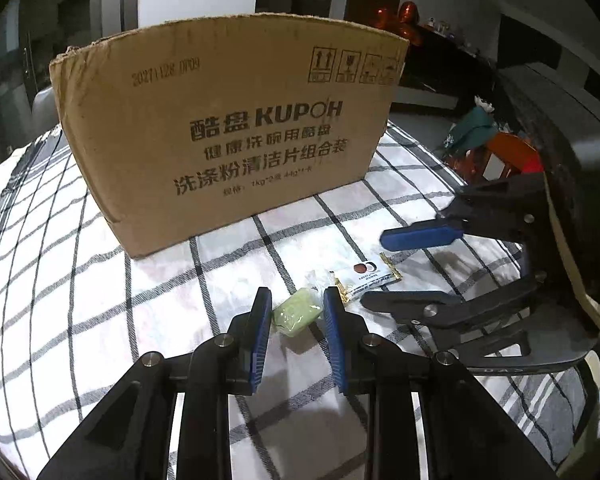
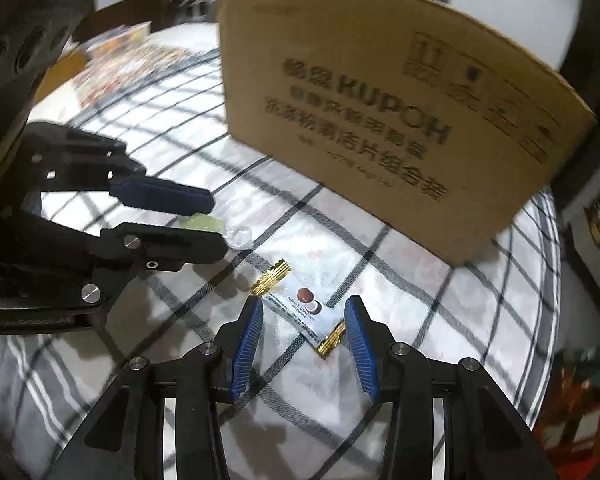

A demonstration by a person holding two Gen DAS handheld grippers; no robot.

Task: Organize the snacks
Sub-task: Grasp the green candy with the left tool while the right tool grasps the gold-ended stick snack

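Cardboard box (image 1: 228,128) filled the upper frame; bare checked tabletop (image 1: 80,300) lower left. Left gripper (image 1: 297,300) spread around the green wrapped snack (image 1: 298,312), pads not clamped. Right gripper (image 2: 305,310) spread around the white sachet (image 2: 304,306).

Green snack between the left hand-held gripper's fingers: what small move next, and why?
Probably close the left hand-held gripper on the green snack. Its blue pads are open and flank the snack, which lies on the checked cloth, apart from the white packet. The cardboard box waits behind.
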